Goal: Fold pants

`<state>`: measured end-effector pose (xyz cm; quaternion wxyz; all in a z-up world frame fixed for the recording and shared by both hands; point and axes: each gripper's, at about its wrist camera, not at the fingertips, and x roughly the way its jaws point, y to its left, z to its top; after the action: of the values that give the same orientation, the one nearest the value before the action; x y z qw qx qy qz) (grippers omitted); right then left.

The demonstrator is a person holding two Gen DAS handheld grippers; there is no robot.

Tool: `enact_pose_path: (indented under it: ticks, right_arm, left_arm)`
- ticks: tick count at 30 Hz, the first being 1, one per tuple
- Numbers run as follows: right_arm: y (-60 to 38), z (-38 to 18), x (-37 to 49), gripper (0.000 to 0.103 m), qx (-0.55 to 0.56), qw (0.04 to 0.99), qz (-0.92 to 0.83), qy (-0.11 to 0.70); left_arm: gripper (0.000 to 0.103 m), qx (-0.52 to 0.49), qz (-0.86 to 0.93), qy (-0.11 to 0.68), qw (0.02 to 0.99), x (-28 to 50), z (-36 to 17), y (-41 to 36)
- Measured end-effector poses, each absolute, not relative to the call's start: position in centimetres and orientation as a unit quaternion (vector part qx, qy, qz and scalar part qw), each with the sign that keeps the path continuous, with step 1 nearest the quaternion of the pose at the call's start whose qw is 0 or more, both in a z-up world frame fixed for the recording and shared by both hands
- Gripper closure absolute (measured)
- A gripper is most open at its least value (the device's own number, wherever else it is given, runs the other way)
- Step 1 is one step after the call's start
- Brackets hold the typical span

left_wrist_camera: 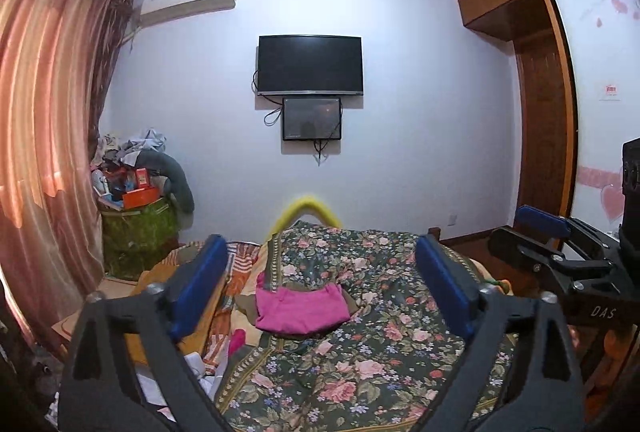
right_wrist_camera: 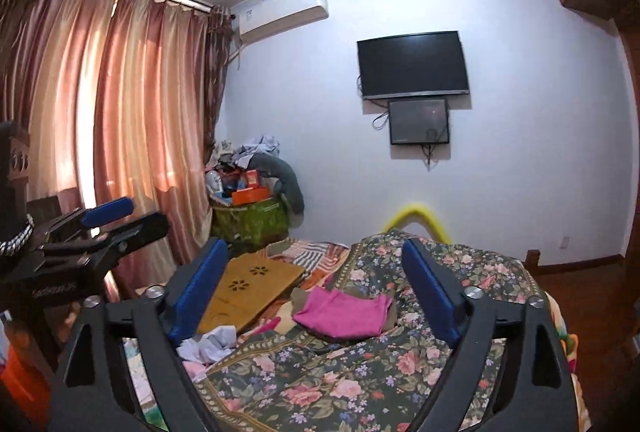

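Your left gripper (left_wrist_camera: 320,288) hangs above the near end of the floral bedspread (left_wrist_camera: 360,372), jaws spread wide, nothing between them. Your right gripper (right_wrist_camera: 316,292) is the same, gaping and empty. Straight ahead, mid-bed, lies the pink garment (left_wrist_camera: 300,308), presumably the pants, bunched up with its long side running left to right. It sits dead centre for the left, slightly right of centre for the right, so both look about equally near.

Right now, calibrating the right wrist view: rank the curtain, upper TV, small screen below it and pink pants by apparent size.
1. curtain
2. upper TV
3. pink pants, though nearness to the camera inflates them
4. small screen
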<state>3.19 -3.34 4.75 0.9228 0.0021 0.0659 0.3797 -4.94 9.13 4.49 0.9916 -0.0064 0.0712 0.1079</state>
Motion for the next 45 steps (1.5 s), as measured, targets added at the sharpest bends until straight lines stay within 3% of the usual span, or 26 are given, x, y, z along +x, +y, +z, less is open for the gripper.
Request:
enact_pose_path:
  ticks: [2,45]
  right_arm:
    - [-3.7,4.7,2.7,0.000,0.004,0.928,0.367,0.061]
    - [-4.1,3.8,2.1,0.000,-0.014,0.934,0.345,0.087]
  left_arm:
    - [0.000,-0.004,0.112,0.068,0.991,-5.2,4.4,8.8]
    - [0.000,-0.031,0.114,0.093,0.989,-3.7,2.2,10.2]
